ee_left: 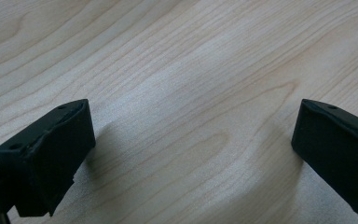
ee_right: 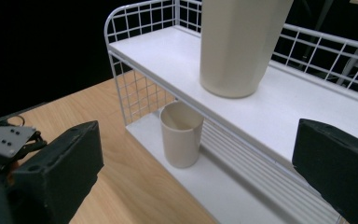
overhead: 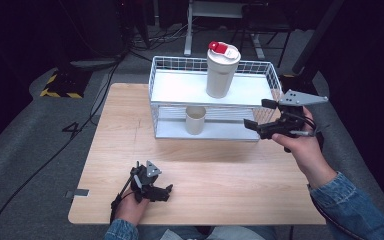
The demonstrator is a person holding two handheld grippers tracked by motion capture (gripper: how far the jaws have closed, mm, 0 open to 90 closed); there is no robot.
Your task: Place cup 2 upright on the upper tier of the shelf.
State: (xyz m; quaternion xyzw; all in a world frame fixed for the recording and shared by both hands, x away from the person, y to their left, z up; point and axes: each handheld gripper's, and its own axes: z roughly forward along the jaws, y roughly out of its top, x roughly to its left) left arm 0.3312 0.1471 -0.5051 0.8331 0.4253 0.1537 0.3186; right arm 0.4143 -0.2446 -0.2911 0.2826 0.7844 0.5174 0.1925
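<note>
Right tool jaws apart, empty, at 3 o'clock of rack. Small cup on lower shelf, 12 o'clock of tool. Risk: jaw snags wire frame or tips cup. Left tool apart, idle on surface.

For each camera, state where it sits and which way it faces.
High view: above the near table edge, looking forward and down at the wire rack; forearms, hands, left gripper and right gripper show.
Left gripper view: on the left gripper, facing down at bare wood between open jaws.
Right gripper view: on the right gripper, facing the rack's small cup and tall tumbler.
Shared: the high and right gripper views both show cup and tumbler.
</note>
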